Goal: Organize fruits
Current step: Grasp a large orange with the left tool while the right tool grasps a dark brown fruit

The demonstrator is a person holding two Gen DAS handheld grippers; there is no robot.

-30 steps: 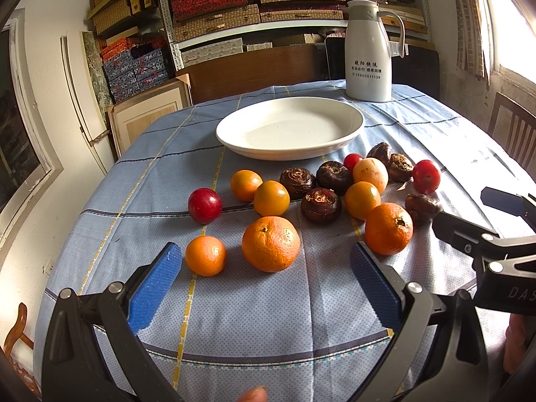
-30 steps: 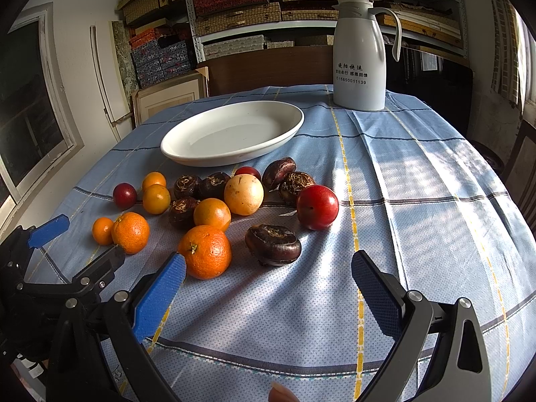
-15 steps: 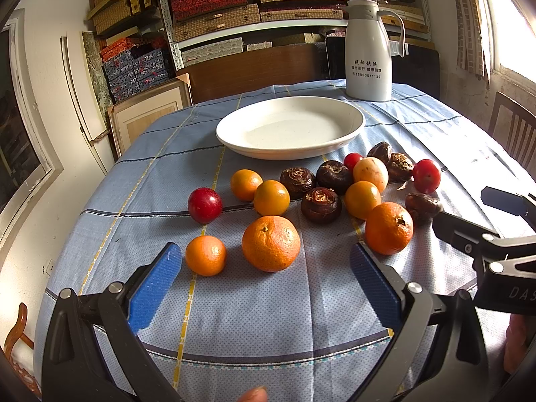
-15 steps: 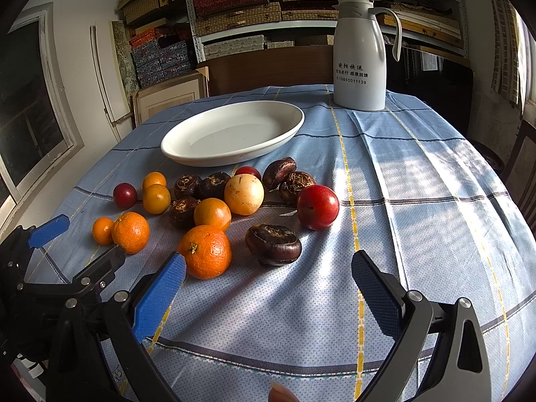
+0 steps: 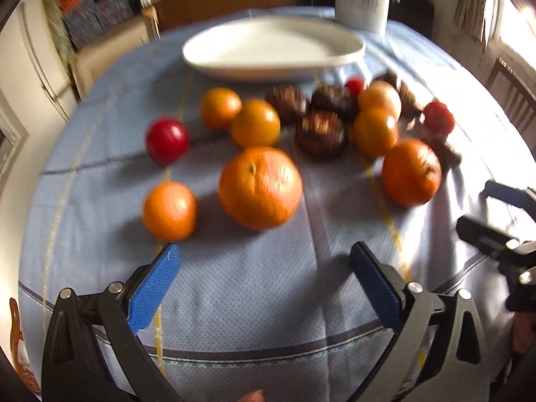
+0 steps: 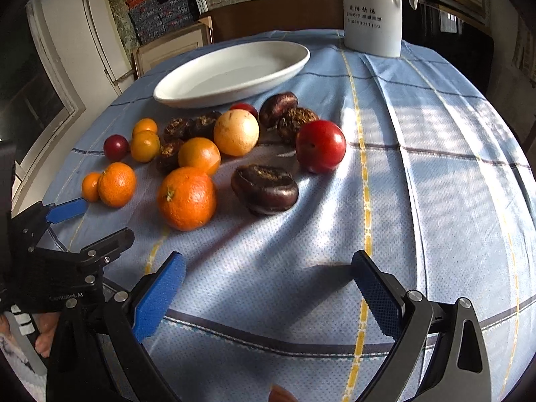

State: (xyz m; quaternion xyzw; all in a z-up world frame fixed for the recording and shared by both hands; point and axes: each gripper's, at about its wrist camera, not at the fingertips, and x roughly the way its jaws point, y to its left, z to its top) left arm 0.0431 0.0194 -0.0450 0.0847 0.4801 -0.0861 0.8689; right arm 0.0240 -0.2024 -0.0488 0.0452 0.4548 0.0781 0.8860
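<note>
Several fruits lie on a blue checked tablecloth in front of an empty white oval plate (image 5: 274, 47) (image 6: 234, 70). In the blurred left wrist view my left gripper (image 5: 264, 284) is open and empty, just short of a large orange (image 5: 260, 187), with a small orange (image 5: 170, 210) and a red plum (image 5: 166, 140) to its left. In the right wrist view my right gripper (image 6: 268, 294) is open and empty, a little short of a dark brown fruit (image 6: 264, 189), an orange (image 6: 187, 198) and a red plum (image 6: 321, 150).
A white thermos jug (image 6: 373, 10) stands behind the plate. Shelves with boxes (image 6: 160, 16) line the far wall. A chair (image 5: 512, 90) stands at the right. The left gripper's body (image 6: 67, 268) shows at the right wrist view's left edge.
Both grippers have moved forward and down toward the fruit, which now looks larger and closer. The left wrist view is motion-blurred. Both stay open; no fruit has moved.
</note>
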